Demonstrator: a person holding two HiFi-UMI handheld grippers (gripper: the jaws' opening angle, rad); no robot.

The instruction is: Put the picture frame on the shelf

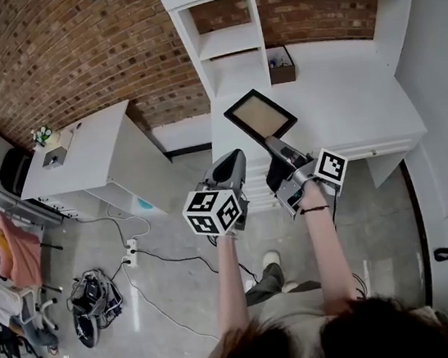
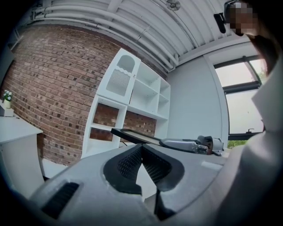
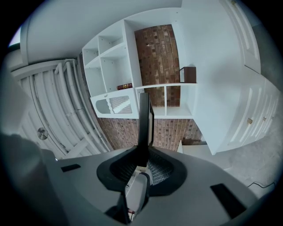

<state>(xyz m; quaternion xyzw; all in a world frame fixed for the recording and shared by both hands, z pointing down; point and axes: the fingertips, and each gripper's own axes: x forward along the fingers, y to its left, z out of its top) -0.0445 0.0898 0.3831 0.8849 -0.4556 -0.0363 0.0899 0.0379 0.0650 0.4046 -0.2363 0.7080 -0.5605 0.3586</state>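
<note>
**A:** Black rim, tan matte centre. Where is the picture frame (image 1: 260, 115) sitting?

**B:** It is hanging in the air. The right gripper (image 3: 143, 154) is clamping it by one edge between its ribbed pads.

**A:** And the white shelf (image 1: 229, 42)?

**B:** It is lying straight ahead, at the upper centre of the head view. The frame's flat face is pointing up, with its long side slanting toward the shelf. The left gripper (image 2: 141, 149) is riding beside, pressing its jaws together on nothing.
</note>
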